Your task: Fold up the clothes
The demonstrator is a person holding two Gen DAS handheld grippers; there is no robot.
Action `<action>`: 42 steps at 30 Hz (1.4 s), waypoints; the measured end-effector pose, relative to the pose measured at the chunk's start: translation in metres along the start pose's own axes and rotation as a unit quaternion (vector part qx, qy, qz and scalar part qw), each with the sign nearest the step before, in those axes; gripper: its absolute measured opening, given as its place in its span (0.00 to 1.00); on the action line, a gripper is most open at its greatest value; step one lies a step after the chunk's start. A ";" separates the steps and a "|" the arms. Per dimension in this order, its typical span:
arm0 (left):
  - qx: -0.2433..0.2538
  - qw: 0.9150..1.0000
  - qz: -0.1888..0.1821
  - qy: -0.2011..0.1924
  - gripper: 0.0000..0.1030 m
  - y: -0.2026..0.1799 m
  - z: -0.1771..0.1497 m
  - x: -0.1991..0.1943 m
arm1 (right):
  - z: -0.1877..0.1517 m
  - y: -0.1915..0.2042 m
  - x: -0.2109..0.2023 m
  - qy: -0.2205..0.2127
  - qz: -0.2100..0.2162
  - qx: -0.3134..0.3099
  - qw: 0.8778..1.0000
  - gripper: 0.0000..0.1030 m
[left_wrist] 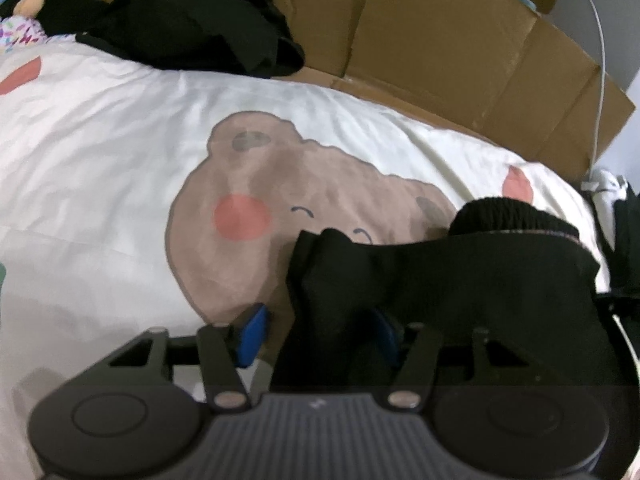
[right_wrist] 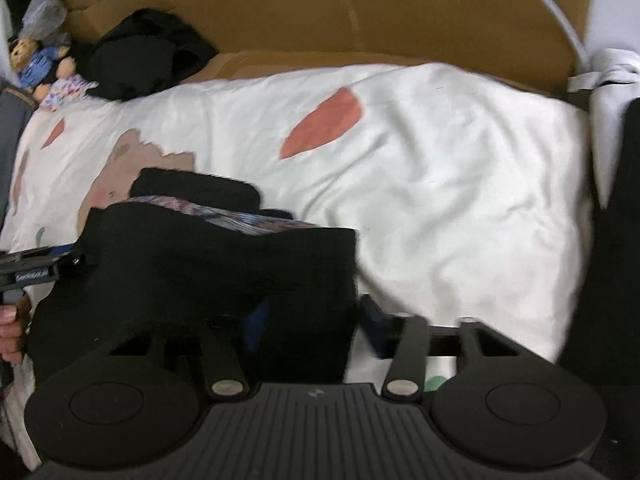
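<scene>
Two grippers, one black knit garment on bear-print duvet btwn them. L gripper part open, cloth btwn blue pads; R gripper same. 2nd black pile at 11 o'clock, cardboard behind.

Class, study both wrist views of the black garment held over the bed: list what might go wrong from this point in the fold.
1. The black knitted garment hangs bunched between both grippers, so it may land creased on the white bear-print duvet.
2. The left gripper shows a gap beside its blue pad, so the cloth could slip out.
3. The right gripper seems to catch only the garment's edge; that corner may drop.
</scene>
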State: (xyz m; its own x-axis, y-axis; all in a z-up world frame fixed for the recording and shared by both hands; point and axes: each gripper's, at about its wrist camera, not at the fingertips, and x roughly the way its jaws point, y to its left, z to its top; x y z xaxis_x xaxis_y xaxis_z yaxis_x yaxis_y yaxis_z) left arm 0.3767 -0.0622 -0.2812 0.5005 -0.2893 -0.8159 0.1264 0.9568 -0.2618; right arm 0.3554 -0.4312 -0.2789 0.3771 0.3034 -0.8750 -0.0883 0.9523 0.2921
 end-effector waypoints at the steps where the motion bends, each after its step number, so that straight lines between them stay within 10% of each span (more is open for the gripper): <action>1: -0.004 1.000 -0.002 0.001 0.45 0.002 0.000 -0.001 | 0.002 -0.002 0.000 0.005 0.012 0.028 1.000 0.23; 5: -0.046 0.999 -0.027 0.009 0.16 0.015 0.005 -0.003 | 0.006 -0.006 -0.010 0.000 0.019 0.043 0.999 0.11; 9: -0.058 0.998 -0.038 0.008 0.08 0.017 0.005 -0.009 | 0.007 -0.008 -0.029 -0.021 0.021 0.042 0.999 0.10; 42: -0.047 0.998 -0.031 -0.028 0.04 0.002 0.030 -0.027 | 0.000 -0.013 -0.074 -0.077 0.013 0.016 0.997 0.04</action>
State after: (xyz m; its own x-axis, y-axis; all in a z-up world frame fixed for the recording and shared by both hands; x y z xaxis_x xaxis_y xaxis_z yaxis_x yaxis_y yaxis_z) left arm 0.3892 -0.0518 -0.2447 0.5421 -0.3431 -0.7671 0.0788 0.9296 -0.3601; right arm 0.3286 -0.4663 -0.2183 0.5116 0.3165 -0.7988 -0.0704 0.9420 0.3281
